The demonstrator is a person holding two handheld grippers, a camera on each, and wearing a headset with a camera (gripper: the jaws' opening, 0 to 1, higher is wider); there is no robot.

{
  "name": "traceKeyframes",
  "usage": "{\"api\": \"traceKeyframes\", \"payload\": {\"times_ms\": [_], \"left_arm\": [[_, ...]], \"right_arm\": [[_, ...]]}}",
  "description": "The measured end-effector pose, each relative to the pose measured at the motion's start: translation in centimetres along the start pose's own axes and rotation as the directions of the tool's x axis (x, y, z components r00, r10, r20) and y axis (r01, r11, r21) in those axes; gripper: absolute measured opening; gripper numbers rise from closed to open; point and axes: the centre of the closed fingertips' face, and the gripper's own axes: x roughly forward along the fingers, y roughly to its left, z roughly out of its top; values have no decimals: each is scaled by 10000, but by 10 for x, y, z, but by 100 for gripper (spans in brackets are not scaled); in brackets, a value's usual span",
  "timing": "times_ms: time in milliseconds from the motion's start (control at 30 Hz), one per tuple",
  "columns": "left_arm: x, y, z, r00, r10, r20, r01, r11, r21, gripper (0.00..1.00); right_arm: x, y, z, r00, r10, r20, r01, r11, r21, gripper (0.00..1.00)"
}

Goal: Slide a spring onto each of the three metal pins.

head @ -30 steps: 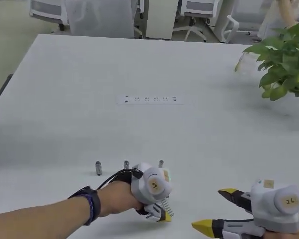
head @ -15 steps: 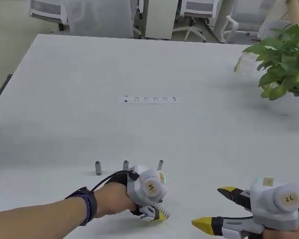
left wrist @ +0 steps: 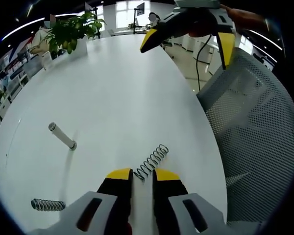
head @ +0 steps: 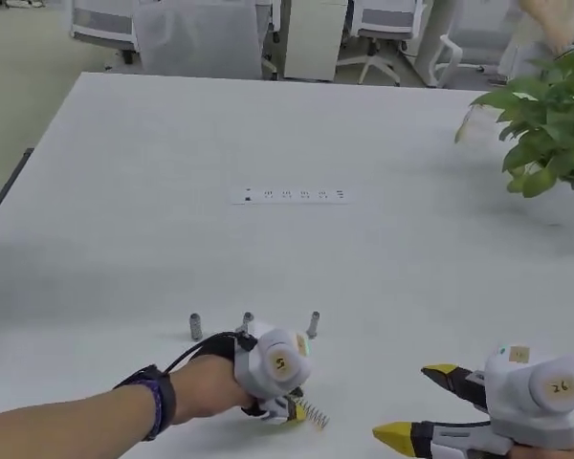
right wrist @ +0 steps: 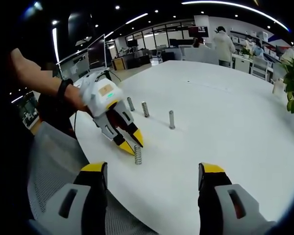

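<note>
Two of the three pins already wear a spring, so we judge the task about two thirds done. The bare pin (head: 313,324) stands upright on the worktop (head: 383,258), at one end of a short row. The nearer loaded pin (head: 248,322) stands just beside it and the farther loaded pin (head: 195,326) beyond that. Both show coils round their shafts, plainest in the right gripper view.

The third spring (left wrist: 152,160) is not on the bare pin yet. The left tool (left wrist: 142,174) pinches it by one end, jaws pressed almost together on the wire, and the rest of the coil juts free ahead of the tips. In the head view it lies near the bare pin, on the side toward us and low over the worktop. Whether its free end touches the surface we cannot tell. The right tool (head: 416,402) is well apart from the bare pin, off to our right, its yellow-tipped jaws spread wide with nothing between them.

What is left, as we read it, is a single step: bring the spring's open end over the top of the bare pin and slide it down. The coil looks to lie across the bare pin's axis rather than along it, so we expect it must be turned into line first. A skewed approach could bend it or flick it out of the grip.
</note>
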Motion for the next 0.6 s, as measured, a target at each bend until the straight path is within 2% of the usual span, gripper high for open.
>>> {"api": "traceKeyframes", "payload": {"times_ms": [400,600], "left_arm": [[-6,-14,-8,9998,-136,-149,142,9990,419,6],[-11,-20,-14,9996,-215,-209,220,9994,252,4]], "right_arm": [[2,2,2,9999,105,-64,-106,9999,-117,75],[5,5,3,9998,185,-75,-186,9997,-155,74]]}}
